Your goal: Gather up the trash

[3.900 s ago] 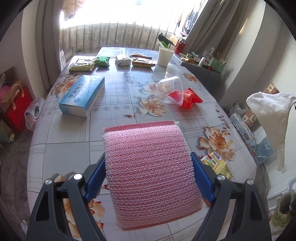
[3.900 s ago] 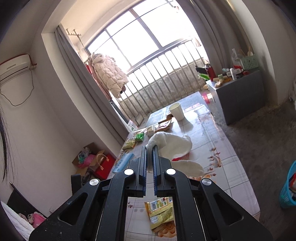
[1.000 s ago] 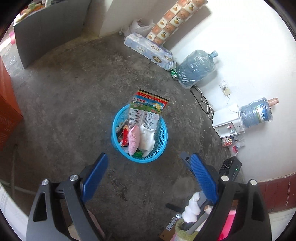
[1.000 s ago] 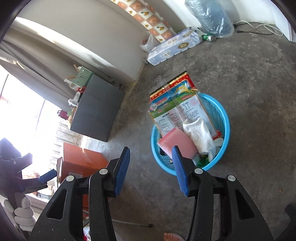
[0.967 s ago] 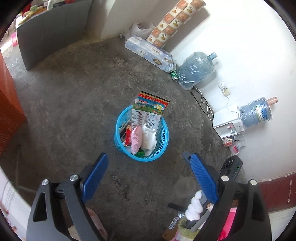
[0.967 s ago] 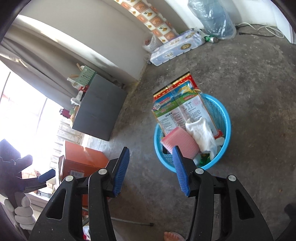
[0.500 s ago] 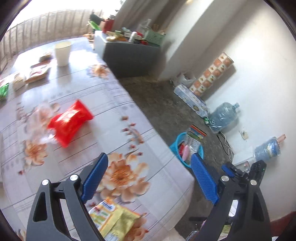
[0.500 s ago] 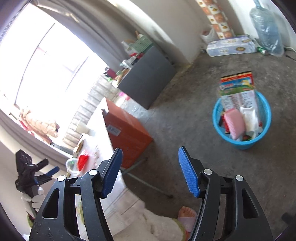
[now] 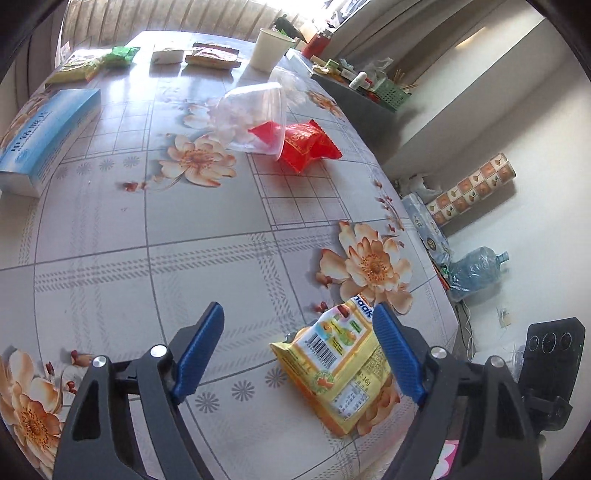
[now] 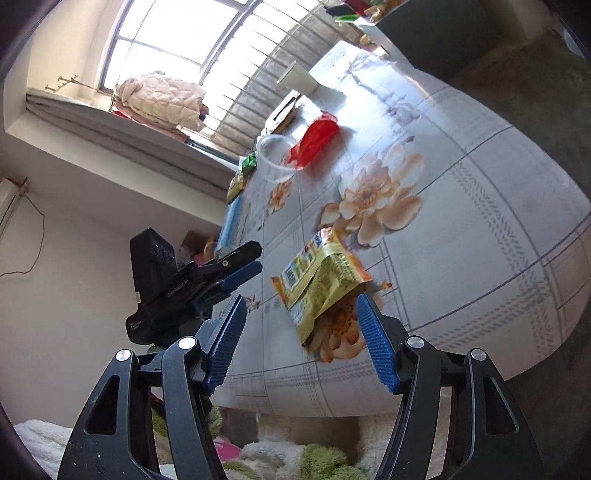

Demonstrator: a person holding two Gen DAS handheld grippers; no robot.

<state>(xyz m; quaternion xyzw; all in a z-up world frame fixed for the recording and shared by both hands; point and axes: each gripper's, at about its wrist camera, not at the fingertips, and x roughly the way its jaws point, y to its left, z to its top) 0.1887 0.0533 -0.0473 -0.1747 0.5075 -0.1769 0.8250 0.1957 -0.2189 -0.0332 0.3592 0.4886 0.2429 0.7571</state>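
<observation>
Left wrist view: left claw (image 9: 299,347) gapes empty, just narrowing, right pad near the yellow packet (image 9: 341,369). Right claw (image 10: 301,341) gapes empty too. Both reaching could collide, or shove it off the table (image 9: 184,258).

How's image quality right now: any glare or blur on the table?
Left wrist view: strong window glare washes out the table's far end; the yellow snack packet is sharp. Right wrist view: blown-out window, glare by the paper cup, heavy fisheye bending.
</observation>
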